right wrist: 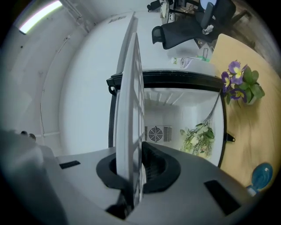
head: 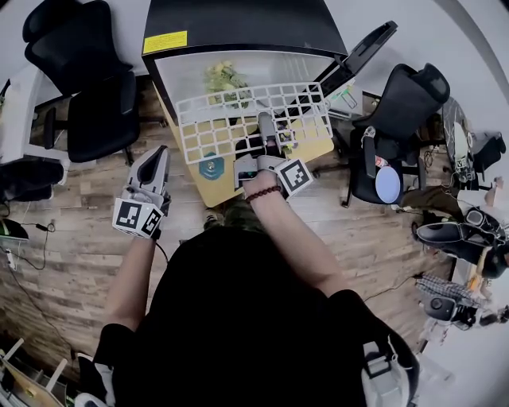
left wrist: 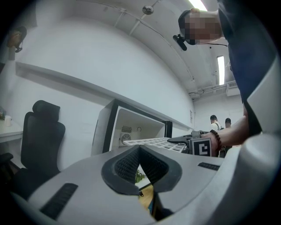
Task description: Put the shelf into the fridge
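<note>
We've got the black-topped white fridge [head: 238,28] open, its black door [head: 362,52] swung clear to our right, but the white wire grid shelf [head: 238,121] spans the mouth. Inside, a green-and-white flower sprig [right wrist: 197,138] fills one side; black office chairs [head: 95,103] flank both sides.

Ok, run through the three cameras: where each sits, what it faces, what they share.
Head view: on the person's head, steeply down onto fridge and shelf; torso, left gripper and right gripper show.
Left gripper view: on the left gripper, over its shut, empty jaws toward the open fridge; the right wrist shows.
Right gripper view: along jaws clamped on the shelf, into the fridge.
All three share shelf and fridge.
</note>
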Demonstrator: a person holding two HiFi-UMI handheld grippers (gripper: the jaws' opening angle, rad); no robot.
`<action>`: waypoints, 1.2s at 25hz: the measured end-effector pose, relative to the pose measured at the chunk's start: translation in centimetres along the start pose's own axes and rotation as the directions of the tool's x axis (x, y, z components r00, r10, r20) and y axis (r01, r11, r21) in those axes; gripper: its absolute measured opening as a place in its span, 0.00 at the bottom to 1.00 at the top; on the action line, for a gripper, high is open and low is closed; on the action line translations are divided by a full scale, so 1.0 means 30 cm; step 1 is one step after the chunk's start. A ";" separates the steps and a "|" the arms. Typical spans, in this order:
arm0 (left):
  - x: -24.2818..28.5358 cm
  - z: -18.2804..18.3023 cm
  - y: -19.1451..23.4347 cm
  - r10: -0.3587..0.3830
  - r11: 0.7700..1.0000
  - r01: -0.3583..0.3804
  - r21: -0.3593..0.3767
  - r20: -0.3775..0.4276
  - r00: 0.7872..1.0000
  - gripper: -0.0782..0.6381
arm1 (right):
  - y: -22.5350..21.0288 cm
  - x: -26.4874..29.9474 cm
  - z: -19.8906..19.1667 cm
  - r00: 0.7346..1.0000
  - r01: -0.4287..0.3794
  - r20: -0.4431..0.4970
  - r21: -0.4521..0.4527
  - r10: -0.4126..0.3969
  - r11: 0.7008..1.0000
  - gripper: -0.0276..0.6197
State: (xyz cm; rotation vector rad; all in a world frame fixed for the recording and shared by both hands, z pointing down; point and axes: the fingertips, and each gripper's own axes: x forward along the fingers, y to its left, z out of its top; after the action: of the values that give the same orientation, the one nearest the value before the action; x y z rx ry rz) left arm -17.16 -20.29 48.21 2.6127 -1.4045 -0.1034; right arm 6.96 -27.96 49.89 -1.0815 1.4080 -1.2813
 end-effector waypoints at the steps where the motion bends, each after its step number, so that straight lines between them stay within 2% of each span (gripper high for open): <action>1: 0.001 -0.003 0.001 -0.002 1.000 0.002 0.002 -0.003 1.000 0.14 | 0.002 0.007 -0.003 1.000 -0.006 0.005 0.014 0.006 1.000 0.11; 8: -0.003 -0.001 0.009 0.001 1.000 -0.001 0.006 -0.010 1.000 0.14 | 0.000 0.042 -0.032 0.999 -0.006 0.031 0.072 0.004 0.997 0.11; 14: -0.015 0.005 0.025 0.014 1.000 -0.014 0.003 -0.009 1.000 0.13 | -0.036 0.070 -0.047 0.998 0.032 0.046 0.103 -0.037 0.994 0.11; 21: -0.036 -0.003 0.027 0.016 1.000 -0.016 0.012 -0.016 1.000 0.14 | -0.055 0.097 -0.038 0.995 0.051 0.075 0.118 -0.060 0.992 0.11; 30: -0.043 0.006 0.036 0.022 1.000 -0.022 0.012 -0.015 1.000 0.13 | -0.067 0.131 -0.057 0.996 0.063 0.059 0.108 -0.070 0.992 0.11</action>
State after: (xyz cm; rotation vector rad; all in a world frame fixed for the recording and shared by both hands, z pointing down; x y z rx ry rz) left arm -18.78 -19.83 48.21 2.6016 -1.4332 -0.0725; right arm 4.57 -31.62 51.69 -1.0945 1.2527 -1.3434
